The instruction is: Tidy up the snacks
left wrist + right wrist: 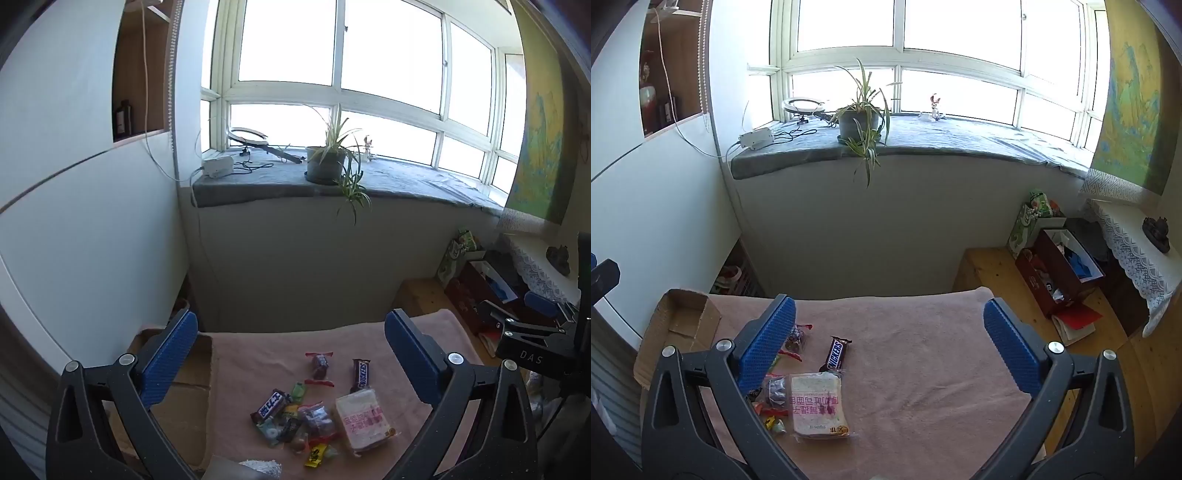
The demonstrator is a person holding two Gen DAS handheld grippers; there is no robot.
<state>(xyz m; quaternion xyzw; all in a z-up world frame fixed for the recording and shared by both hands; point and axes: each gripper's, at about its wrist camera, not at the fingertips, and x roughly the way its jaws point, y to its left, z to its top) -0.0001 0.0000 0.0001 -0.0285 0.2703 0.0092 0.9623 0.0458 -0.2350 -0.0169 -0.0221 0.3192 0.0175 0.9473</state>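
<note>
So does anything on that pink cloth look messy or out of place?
Yes: the snacks lie in a loose heap, wrappers overlapping at odd angles, beside the bread packet. One Snickers bar lies apart. The cardboard box at the cloth's left edge looks empty.

A potted spider plant [860,120] stood on the grey-covered windowsill [960,138] between a ring light [802,107] and a small dog figurine [935,107], while a lace-edged cloth [1134,247] hung beneath a landscape painting [1130,107].
</note>
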